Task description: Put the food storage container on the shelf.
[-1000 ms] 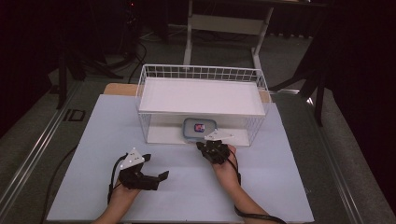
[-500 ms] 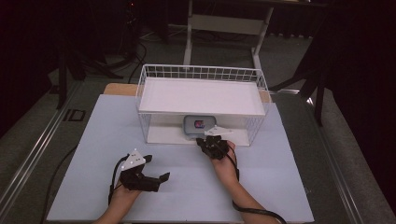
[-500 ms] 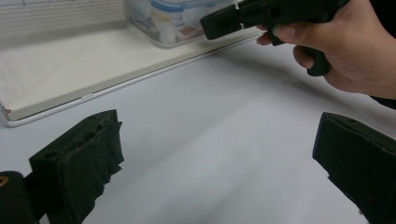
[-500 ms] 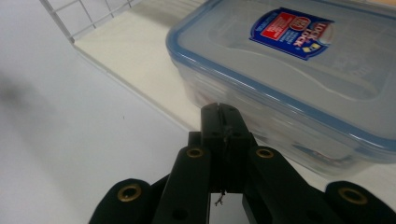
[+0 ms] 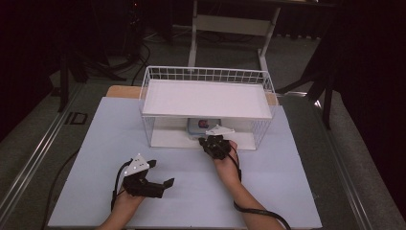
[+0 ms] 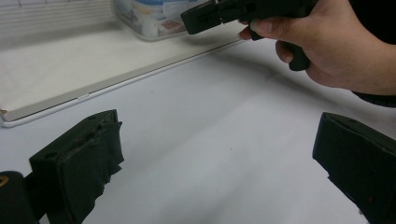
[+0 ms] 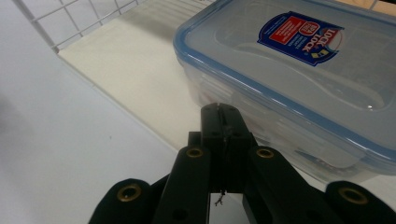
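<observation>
Clenched right gripper (image 7: 223, 122) touches a lidded food box (image 7: 299, 79) on the wire rack's (image 5: 206, 76) lower shelf, pushing apparently unfinished; left gripper (image 5: 160, 184) rests released.

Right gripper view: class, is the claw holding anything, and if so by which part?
Nothing is held. The right claw is shut on itself, its tip just short of the clear plastic container on the lower shelf.
</observation>
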`<control>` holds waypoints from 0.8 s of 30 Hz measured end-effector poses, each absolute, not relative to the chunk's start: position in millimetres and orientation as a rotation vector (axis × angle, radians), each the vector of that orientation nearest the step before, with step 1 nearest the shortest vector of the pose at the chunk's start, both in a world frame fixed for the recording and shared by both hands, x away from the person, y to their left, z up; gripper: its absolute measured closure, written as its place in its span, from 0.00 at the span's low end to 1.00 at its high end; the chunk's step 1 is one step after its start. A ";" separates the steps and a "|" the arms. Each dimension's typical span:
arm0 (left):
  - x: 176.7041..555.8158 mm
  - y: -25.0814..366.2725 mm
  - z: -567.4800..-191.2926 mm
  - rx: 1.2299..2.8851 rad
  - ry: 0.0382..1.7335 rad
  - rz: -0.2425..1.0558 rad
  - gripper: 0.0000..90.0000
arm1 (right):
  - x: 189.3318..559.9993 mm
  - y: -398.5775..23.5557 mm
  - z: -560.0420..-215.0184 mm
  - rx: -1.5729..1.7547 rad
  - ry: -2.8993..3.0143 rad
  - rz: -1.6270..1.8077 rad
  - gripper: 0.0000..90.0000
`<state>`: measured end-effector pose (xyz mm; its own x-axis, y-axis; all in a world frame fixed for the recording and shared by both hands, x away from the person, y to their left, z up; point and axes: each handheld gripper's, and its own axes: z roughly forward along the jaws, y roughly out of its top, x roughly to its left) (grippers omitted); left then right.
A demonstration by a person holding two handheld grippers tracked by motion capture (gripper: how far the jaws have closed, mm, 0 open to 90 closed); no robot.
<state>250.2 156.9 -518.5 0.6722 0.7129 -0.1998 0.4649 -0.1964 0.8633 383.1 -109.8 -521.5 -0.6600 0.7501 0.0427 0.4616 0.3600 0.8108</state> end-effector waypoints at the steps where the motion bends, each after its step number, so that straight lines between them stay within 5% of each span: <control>1: 250.2 157.1 -518.4 1.839 0.932 0.299 0.03 | 383.9 -110.1 -521.5 1.067 2.291 1.199 1.00; 11: 249.9 156.5 -518.7 1.844 0.929 0.297 0.03 | 385.2 -109.5 -520.7 1.086 2.291 1.214 0.99; 24: 249.1 152.8 -516.8 1.842 0.884 0.297 0.03 | 343.8 -127.0 -511.0 1.025 2.326 1.283 0.89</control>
